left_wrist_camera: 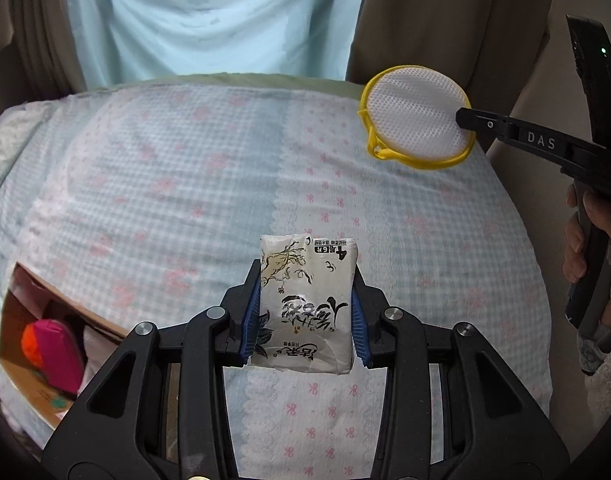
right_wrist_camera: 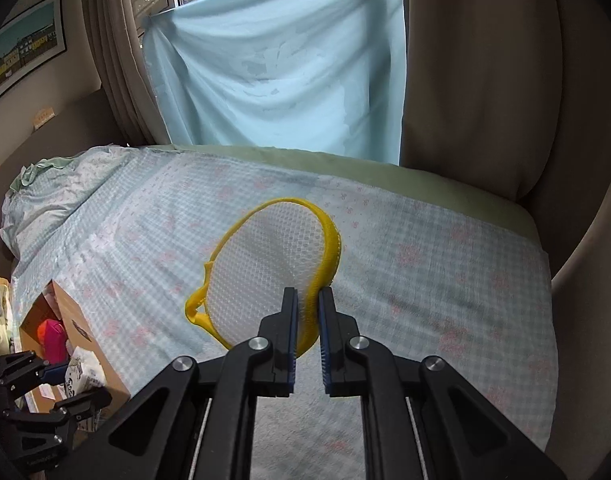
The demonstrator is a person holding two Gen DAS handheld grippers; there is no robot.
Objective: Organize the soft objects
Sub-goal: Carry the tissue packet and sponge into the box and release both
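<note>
While both items hang clear above the bed (left_wrist_camera: 185, 168), the cardboard box (right_wrist_camera: 71, 316) lies low at the left edge, nearer the left hand-held gripper (left_wrist_camera: 305, 312). Left hand-held gripper: narrowly parted, blue pads pressed on a tissue pack (left_wrist_camera: 307, 300), long axis running along the fingers, tilted downward. Right hand-held gripper (right_wrist_camera: 307, 320): all but closed, pinching the yellow rim of a round mesh pouch (right_wrist_camera: 271, 268), angled down over the bed, farther from the box

Both black claws (left_wrist_camera: 305, 316) (right_wrist_camera: 307, 328) carry blue pads (left_wrist_camera: 252, 320), silver screws (right_wrist_camera: 259, 344) and "DAS" lettering (left_wrist_camera: 541, 141).
</note>
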